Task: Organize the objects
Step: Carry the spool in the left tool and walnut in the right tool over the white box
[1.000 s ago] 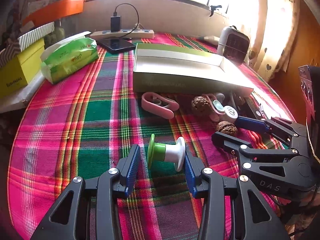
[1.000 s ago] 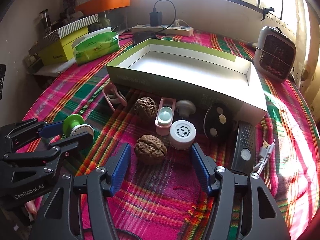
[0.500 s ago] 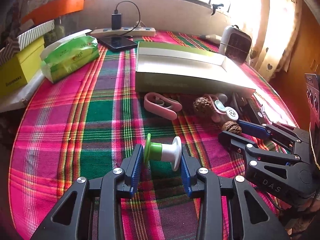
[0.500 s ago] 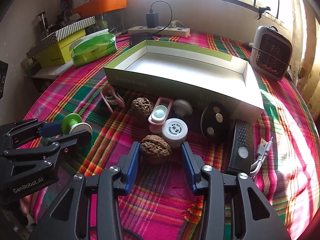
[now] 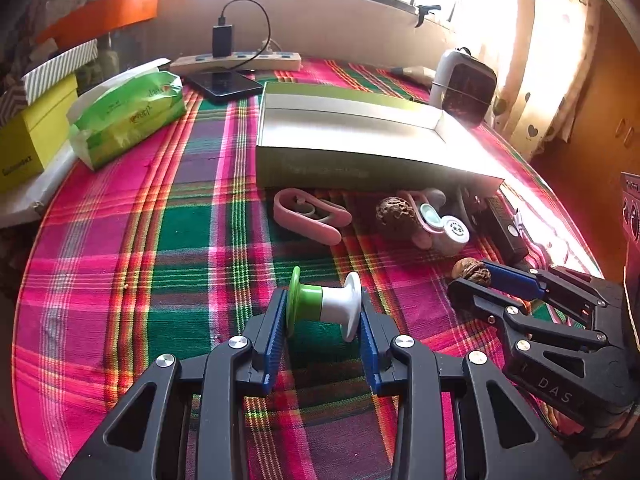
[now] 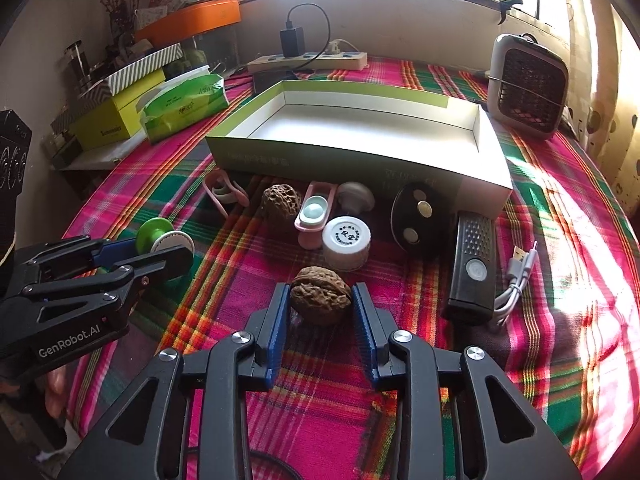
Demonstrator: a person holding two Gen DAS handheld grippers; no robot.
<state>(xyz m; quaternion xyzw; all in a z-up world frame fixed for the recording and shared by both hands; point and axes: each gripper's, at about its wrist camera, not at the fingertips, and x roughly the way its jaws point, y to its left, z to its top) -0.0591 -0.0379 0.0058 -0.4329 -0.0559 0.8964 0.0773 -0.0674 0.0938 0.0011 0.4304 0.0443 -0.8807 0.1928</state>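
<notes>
- Now the left gripper [image 5: 323,312] clamps a green-and-white spool [image 5: 325,303] by its two flanges, low over the plaid cloth [image 5: 192,240].
- Seen from the right wrist, that spool [image 6: 165,239] sits at about 9 o'clock of the frame, in the left gripper's [image 6: 160,248] tips.
- Likewise the right gripper [image 6: 320,300] is closed on a walnut [image 6: 320,296], blue pads touching both of its sides; whether it rests on the cloth or is lifted, I cannot tell.
- From the left wrist the walnut [image 5: 472,273] shows at 3 o'clock, at the tips of the right gripper [image 5: 476,280].
- The tray [image 6: 484,168], an open green-sided box, lies at 12 o'clock of the right gripper; its white floor shows bare.
- Along the tray's near wall, on the cloth, lie a pink clip [image 6: 224,194], a second walnut [image 6: 281,201], a pink case [image 6: 315,214], a grey knob [image 6: 354,195] and a black disc [image 6: 414,216].
- A white cap [image 6: 346,240] stands just at 12 o'clock of the held walnut, apart from it.
- A black remote [image 6: 472,268] and a white cable [image 6: 516,276] lie at 3 o'clock of the cap.
- A tissue pack [image 6: 184,106] lies at 10 o'clock of the tray, a small fan [image 6: 528,84] at 2 o'clock, a power strip [image 6: 308,62] at 12.
</notes>
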